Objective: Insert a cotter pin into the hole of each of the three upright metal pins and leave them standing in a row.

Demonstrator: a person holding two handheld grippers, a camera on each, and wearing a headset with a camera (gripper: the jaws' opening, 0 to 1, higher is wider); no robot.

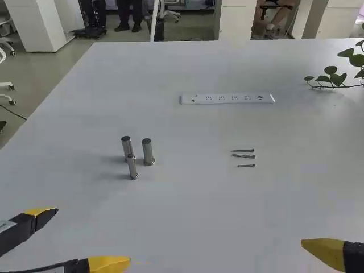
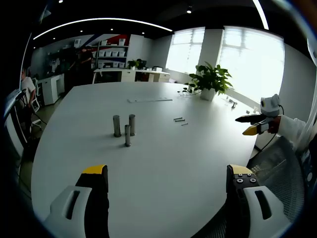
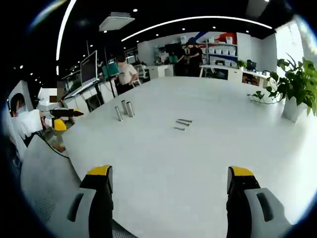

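Cotter pins (image 1: 243,157) flat on worktop (image 1: 187,216), axes 9-to-3 o'clock; head view: 11 o'clock from right claw (image 3: 171,171), nearer one; upright metal pins (image 1: 136,156) 1 o'clock from left claw (image 1: 79,239); both claws wide, empty.

White table (image 1: 187,222). White power strip (image 1: 227,98) lies flat toward its far side, lengthwise across. Leafy plant (image 1: 338,74) trails onto the right edge. Standing person's legs (image 1: 128,14) beyond the far end. Shelves with bins (image 2: 113,53) along the back wall.
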